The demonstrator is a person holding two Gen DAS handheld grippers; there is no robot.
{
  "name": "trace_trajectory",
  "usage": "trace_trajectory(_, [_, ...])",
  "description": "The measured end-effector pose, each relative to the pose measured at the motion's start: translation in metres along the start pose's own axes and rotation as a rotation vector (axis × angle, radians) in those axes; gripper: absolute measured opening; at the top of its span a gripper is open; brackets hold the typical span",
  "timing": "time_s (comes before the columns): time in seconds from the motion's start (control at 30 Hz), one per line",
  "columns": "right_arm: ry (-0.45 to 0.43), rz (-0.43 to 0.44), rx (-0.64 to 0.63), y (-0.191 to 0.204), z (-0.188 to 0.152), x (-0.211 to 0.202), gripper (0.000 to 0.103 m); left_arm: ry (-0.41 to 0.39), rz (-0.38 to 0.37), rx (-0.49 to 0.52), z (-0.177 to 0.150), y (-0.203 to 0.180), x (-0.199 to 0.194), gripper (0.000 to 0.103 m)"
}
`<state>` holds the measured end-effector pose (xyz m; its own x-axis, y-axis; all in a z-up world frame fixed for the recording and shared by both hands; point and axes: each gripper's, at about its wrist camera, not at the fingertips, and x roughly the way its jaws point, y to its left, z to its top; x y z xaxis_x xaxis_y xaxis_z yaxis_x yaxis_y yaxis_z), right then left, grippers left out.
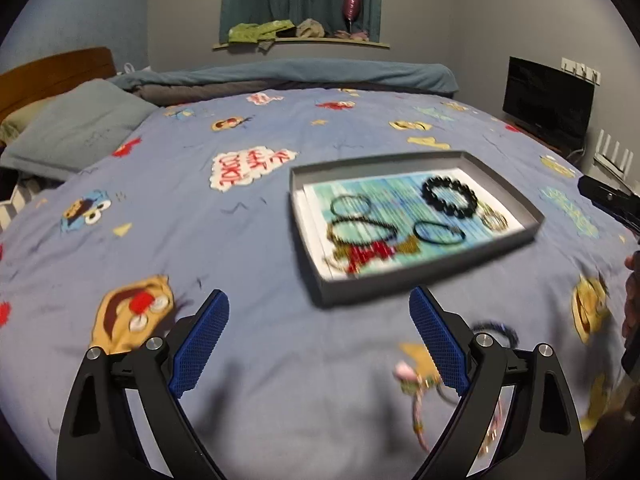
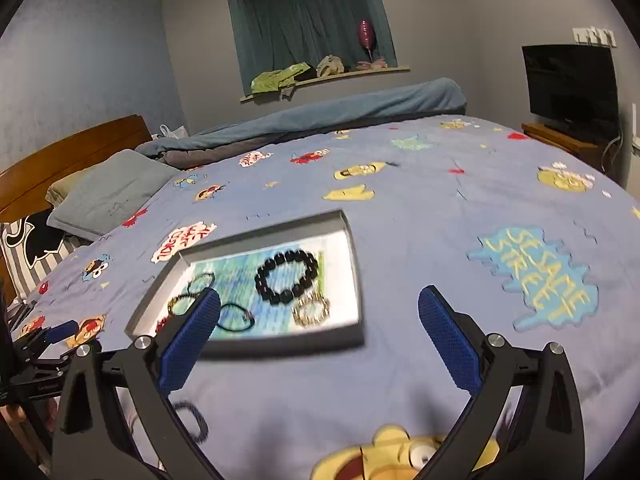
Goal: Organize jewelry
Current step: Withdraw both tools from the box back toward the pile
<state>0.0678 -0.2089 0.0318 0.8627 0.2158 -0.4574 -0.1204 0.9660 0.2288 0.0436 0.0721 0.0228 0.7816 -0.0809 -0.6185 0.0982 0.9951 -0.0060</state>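
Observation:
A grey tray [image 1: 432, 274] [image 2: 352, 240] lies on the blue cartoon bedsheet and holds several pieces: a black bead bracelet [image 1: 450, 194] [image 2: 287, 278], thin dark bands, a gold piece [image 2: 312, 308] and a red one. My left gripper [image 1: 320, 340] hovers open and empty in front of the tray. A pink and gold piece [image 1: 416, 384] and a dark beaded band [image 1: 498, 330] lie loose on the sheet by its right finger. My right gripper [image 2: 320, 344] is open and empty, its left finger overlapping the tray's near corner. The dark band [image 2: 192, 420] lies below it.
A grey pillow [image 1: 76, 128] and wooden headboard [image 2: 68, 156] are at the left, a rolled blanket [image 1: 288, 76] at the far side. A TV [image 2: 572, 88] stands on a stand at the right. The other gripper shows at each view's edge [image 1: 612, 200] [image 2: 48, 340].

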Motion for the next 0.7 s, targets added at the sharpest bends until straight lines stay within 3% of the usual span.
trace_trajectory(0.17, [0.079, 0.032, -0.013, 0.003, -0.019, -0.001, 0.098, 0.029, -0.016, -0.008, -0.022, -0.005, -0.013, 0.091])
trace_trajectory(0.7, [0.143, 0.053, -0.093, 0.028, -0.051, -0.005, 0.098, 0.078, -0.016, 0.031, -0.045, -0.017, -0.022, 0.091])
